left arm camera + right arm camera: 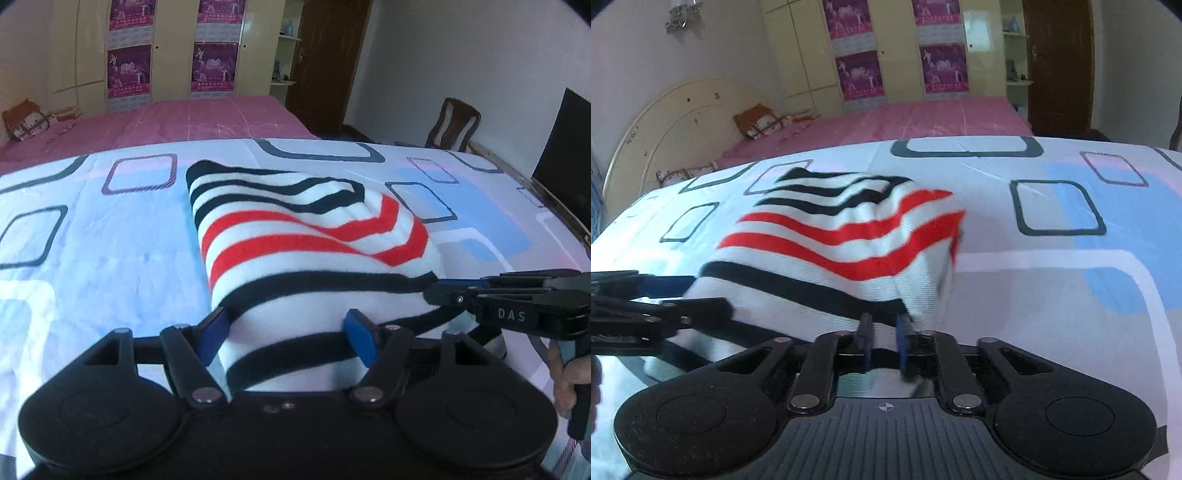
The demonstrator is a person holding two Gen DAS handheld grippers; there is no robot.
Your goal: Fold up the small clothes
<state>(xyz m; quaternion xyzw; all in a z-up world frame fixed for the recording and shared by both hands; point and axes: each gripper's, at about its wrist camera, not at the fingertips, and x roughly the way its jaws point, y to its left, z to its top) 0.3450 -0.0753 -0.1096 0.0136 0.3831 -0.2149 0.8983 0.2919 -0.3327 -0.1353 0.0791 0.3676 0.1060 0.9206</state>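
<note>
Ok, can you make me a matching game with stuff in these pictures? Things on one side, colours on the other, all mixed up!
Things:
1. knitted striped sweater
2. far bed's plain cover
3. closed wooden door
4. soft pads on the left gripper's fingers

Colours:
A. dark brown
B. blue
C. white with red and black
D. pink

Pairs: 1-C, 2-D, 3-A, 4-B

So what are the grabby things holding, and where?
The right hand-held gripper pinches the striped garment at its near edge. The left hand-held gripper is open, its fingers on either side of the same near edge, gripping nothing.
</note>
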